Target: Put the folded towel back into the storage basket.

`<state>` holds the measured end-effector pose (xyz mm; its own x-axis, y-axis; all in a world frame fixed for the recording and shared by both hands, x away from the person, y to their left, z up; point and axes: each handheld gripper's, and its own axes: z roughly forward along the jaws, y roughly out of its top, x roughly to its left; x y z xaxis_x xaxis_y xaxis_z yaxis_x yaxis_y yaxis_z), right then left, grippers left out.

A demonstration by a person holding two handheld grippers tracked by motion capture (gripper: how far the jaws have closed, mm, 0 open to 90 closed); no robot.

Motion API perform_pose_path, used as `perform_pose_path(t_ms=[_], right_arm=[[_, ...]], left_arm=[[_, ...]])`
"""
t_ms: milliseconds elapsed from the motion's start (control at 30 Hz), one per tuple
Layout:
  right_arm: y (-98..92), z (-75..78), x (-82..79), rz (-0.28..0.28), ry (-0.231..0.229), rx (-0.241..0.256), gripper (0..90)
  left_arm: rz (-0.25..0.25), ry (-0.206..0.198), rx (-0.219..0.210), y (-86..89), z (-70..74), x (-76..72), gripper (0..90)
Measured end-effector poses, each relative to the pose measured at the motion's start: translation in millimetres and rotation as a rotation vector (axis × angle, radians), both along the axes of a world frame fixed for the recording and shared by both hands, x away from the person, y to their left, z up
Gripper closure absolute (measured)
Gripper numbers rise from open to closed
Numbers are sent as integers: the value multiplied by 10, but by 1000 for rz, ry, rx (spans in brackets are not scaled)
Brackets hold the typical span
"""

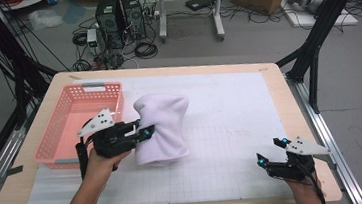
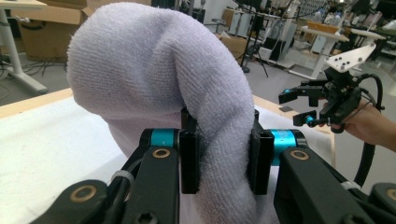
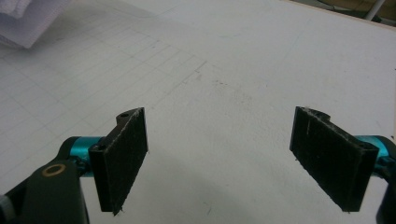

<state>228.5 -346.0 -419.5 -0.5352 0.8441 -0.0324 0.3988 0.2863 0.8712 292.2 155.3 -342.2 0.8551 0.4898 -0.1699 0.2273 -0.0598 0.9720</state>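
Observation:
A white terry towel (image 1: 162, 126) is bunched up in a raised heap on the gridded white mat (image 1: 231, 122), just right of the pink basket (image 1: 78, 123). My left gripper (image 1: 144, 130) is shut on a fold at the towel's left side; in the left gripper view the thick white towel (image 2: 154, 74) is pinched between the two pads (image 2: 189, 161). My right gripper (image 1: 269, 151) hovers near the table's front right, jaws wide apart with nothing between them. In the right gripper view the open right gripper (image 3: 219, 158) looks down at bare mat, with a towel corner (image 3: 28, 21) at top left.
The pink slotted basket stands at the table's left with nothing visible inside. The wooden table edge (image 1: 301, 120) runs along the right. Beyond the table are computer towers (image 1: 121, 20), cables, cardboard boxes and black frame legs (image 1: 314, 44).

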Motion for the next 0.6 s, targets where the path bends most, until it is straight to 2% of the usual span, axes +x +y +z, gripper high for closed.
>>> perform_pose_path(t_ms=[300, 600], right_arm=[[-9, 11, -4, -3, -7, 1, 179], [8, 18, -9, 3, -7, -4, 179]], left_arm=[[28, 6, -23, 234, 91, -70, 718], [68, -17, -35, 475, 193, -144, 719]])
